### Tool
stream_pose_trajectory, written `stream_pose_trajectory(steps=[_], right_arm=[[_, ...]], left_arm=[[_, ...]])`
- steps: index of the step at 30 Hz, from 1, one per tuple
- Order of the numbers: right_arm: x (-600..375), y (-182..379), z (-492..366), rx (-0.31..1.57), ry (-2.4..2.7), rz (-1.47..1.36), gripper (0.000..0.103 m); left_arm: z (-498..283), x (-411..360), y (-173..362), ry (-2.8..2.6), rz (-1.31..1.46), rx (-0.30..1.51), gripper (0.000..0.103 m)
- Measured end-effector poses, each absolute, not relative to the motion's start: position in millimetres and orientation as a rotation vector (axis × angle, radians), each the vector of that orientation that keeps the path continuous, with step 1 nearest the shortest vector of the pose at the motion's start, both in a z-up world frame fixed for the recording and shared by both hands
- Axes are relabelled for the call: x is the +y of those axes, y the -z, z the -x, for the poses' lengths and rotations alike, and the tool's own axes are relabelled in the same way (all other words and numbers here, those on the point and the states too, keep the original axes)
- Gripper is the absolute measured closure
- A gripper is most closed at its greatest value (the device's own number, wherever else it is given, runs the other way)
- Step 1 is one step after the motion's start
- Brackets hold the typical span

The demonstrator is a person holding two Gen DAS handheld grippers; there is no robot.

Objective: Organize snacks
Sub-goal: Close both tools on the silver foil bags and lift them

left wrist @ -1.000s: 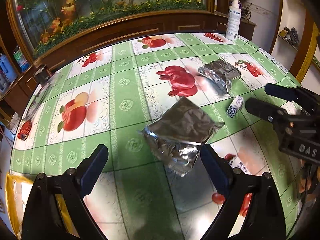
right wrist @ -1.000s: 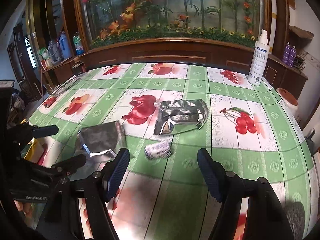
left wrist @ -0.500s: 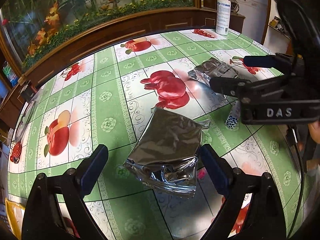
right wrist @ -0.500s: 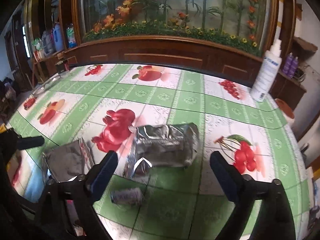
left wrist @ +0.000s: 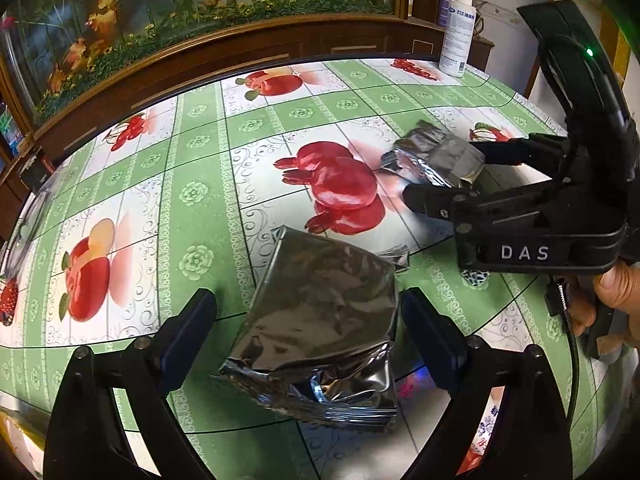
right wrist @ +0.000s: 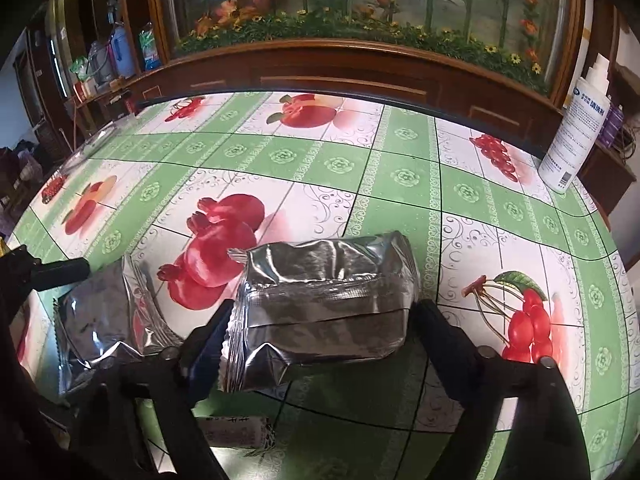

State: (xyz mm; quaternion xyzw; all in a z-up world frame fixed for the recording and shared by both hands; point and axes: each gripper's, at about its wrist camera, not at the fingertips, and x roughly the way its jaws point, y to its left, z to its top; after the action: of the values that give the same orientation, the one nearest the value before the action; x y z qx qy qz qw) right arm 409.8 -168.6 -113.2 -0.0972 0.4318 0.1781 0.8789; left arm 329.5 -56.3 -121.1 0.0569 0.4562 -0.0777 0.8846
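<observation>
- Landmark = the big pomegranate print (left wrist: 340, 184) on the tablecloth (left wrist: 192, 152), everything's placed off that.
- Left gripper (left wrist: 308, 332): fingers spread wide, straddling the near foil pouch (left wrist: 320, 320) w/o squeezing it afaict. That pouch lies flat just on the near side of the pomegranate, one corner almost at the fruit's bottom edge.
- Small patterned packet (right wrist: 236, 432): near side of the pomegranate too, mostly hidden under the right tool, can't read what it is.
- Right gripper (right wrist: 320, 332): fingers apart, one each side of the far foil pouch (right wrist: 328, 300), pads at or v close to the pouch ends; not clamped yet imo. This pouch sits just right of the pomegranate.
- Step, my guess: both tools lined up for a grab, pre-close. Next move prob = close on each pouch. Foil is slick + puffy, so squeeze slow or it'll pop out.
- Room: lots of bare cloth left of and beyond the pomegranate. Spray bottle (right wrist: 576, 136) stands well beyond-right of it, at the table's far edge. The two tools are close together, so lift apart to avoid a bump.
</observation>
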Motion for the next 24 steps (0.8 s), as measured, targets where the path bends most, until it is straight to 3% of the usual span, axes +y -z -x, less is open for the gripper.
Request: stream_pose_trajectory(steps=[2,4,6,11,24], right_arm=[[-170.6,110.7,-407.4,0.895,-0.371,0.185,0.029],[-173.8,109.4,-405.0,0.894,-0.373,0.164,0.035],[-177.0,108.6,-403.3,0.893,-0.375,0.142,0.038],[-185.3,104.9,-395.4,0.897,-0.392,0.079,0.043],[-202.0,81.6,-345.5,0.864,-0.390,0.006,0.044]], left_arm=[[-327.5,-55.3,121.5,0.178,-0.086,0.945,0.016],[-325.0,-56.8,119.2,0.176,-0.085,0.934,0.032],[-323.6,-59.2,117.2,0.178,-0.087,0.931,0.041],[-316.3,-59.2,115.3,0.177,-0.085,0.934,0.045],[-264.1,-52.7,92.2,0.120,-0.101,0.891,0.045]])
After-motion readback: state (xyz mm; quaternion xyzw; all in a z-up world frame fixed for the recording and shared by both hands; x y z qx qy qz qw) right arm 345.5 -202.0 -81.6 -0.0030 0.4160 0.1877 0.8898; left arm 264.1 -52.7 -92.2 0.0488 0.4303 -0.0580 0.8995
